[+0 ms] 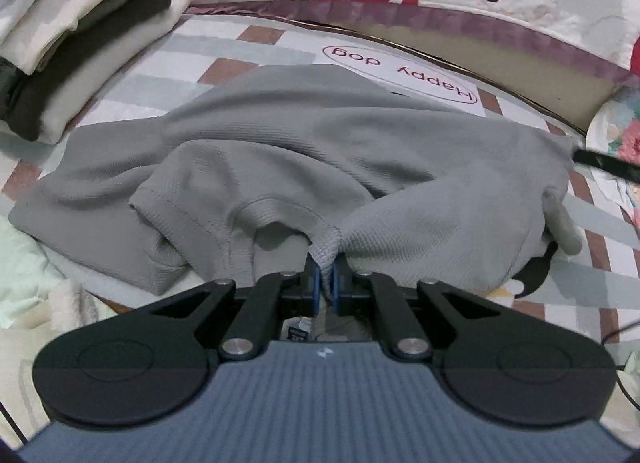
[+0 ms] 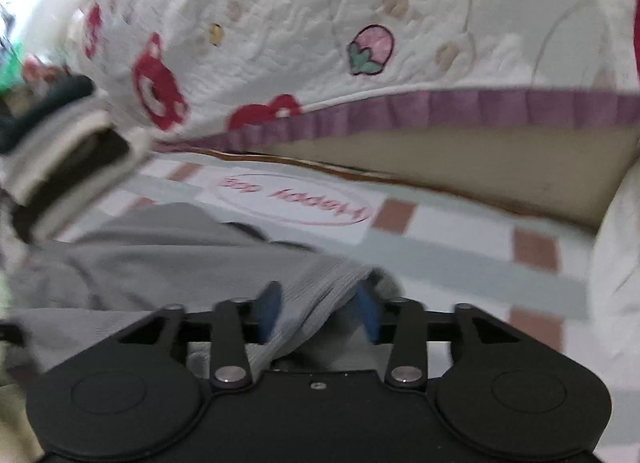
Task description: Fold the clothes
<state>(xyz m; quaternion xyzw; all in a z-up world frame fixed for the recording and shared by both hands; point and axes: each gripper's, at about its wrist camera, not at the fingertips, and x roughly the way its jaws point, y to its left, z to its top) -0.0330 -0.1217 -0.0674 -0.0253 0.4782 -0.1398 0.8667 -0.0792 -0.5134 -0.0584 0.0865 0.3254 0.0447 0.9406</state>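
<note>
A grey knit garment [image 1: 304, 151] lies bunched on the checked sheet [image 1: 256, 47], partly folded over itself. My left gripper [image 1: 326, 279] is shut on a ribbed edge of the garment, pinched between the blue pads. In the right wrist view the same grey garment [image 2: 168, 259] lies to the left, and a fold of it runs between the blue pads [image 2: 267, 313] of my right gripper [image 2: 318, 313]. The jaws stand apart with the cloth lying loose between them. The right view is blurred.
A stack of folded clothes [image 1: 76, 47] sits at the far left, also in the right wrist view [image 2: 68, 159]. A quilt with red and strawberry prints [image 2: 360, 47] rises behind the sheet. A black gripper tip [image 1: 608, 163] shows at the right edge.
</note>
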